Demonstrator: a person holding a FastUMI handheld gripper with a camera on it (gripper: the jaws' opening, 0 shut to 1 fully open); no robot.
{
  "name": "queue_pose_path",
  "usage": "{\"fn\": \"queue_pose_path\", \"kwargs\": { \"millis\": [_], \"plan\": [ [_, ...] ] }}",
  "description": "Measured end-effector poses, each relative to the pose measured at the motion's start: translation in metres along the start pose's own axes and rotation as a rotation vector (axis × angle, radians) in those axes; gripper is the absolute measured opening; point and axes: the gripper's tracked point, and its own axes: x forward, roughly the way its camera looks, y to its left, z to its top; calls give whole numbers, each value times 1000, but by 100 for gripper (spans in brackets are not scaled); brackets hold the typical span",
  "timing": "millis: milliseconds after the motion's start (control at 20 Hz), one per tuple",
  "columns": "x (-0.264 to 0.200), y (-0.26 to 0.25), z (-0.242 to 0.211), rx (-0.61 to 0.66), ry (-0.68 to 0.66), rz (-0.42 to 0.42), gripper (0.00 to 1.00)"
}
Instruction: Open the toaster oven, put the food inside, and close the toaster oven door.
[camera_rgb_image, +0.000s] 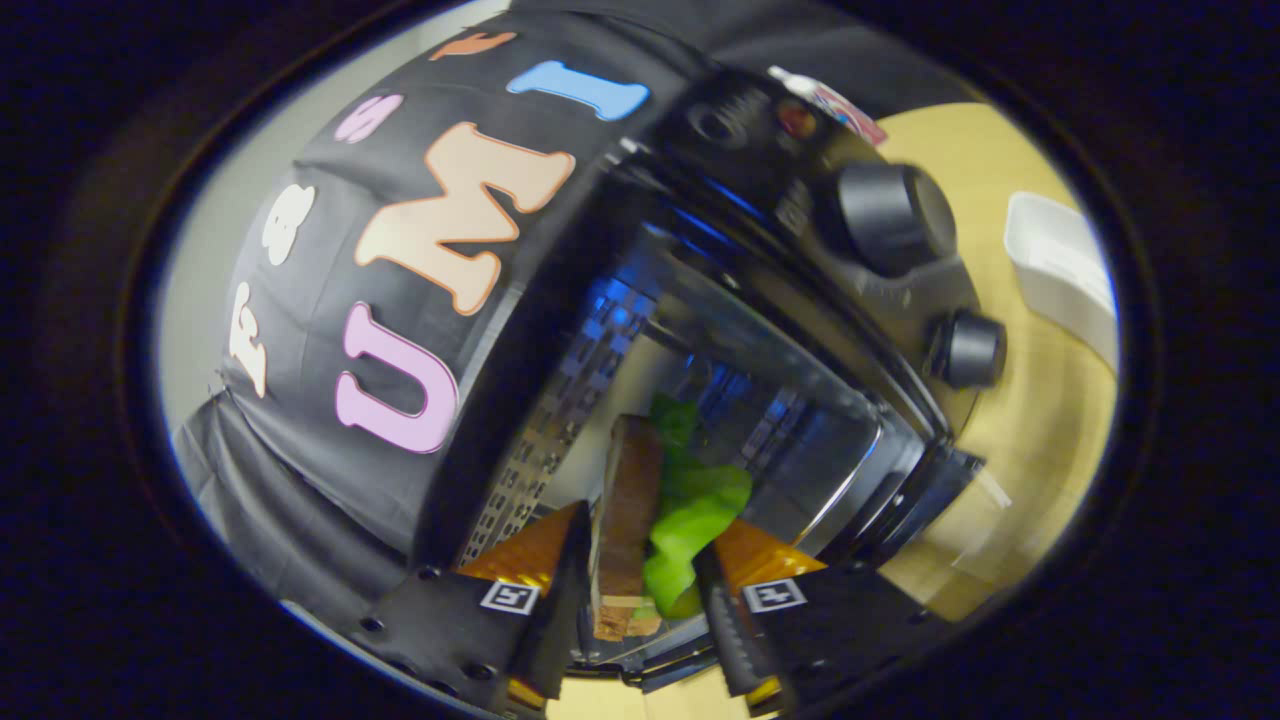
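A black toaster oven (740, 140) stands just ahead of me with its cavity (690, 380) open toward the camera. The whole view is tilted. My gripper (645, 570) is shut on a sandwich (630, 500), a brown bread slice with green lettuce (695, 515) hanging from it. The sandwich sits between the fingers at the mouth of the cavity, its far end reaching inside. Two round knobs, a large one (890, 215) and a small one (970, 348), sit on the oven's control panel beside the opening. The oven door is hidden below the fingers.
The oven rests on a light wooden table (1010, 440). A white rectangular tray (1060, 265) lies on the table beyond the knobs. The booth's black cloth wall (330, 330) hangs on the other side of the oven.
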Motion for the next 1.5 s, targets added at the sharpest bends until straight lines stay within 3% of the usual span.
{"fn": "queue_pose_path", "kwargs": {
  "millis": [400,1050,1500],
  "plan": [
    [-15,-11,13,-316,-64,-92,96],
    [-108,-26,7,-625,-57,-199,99],
    [-202,-52,-44,-809,52,-283,100]
  ]
}}
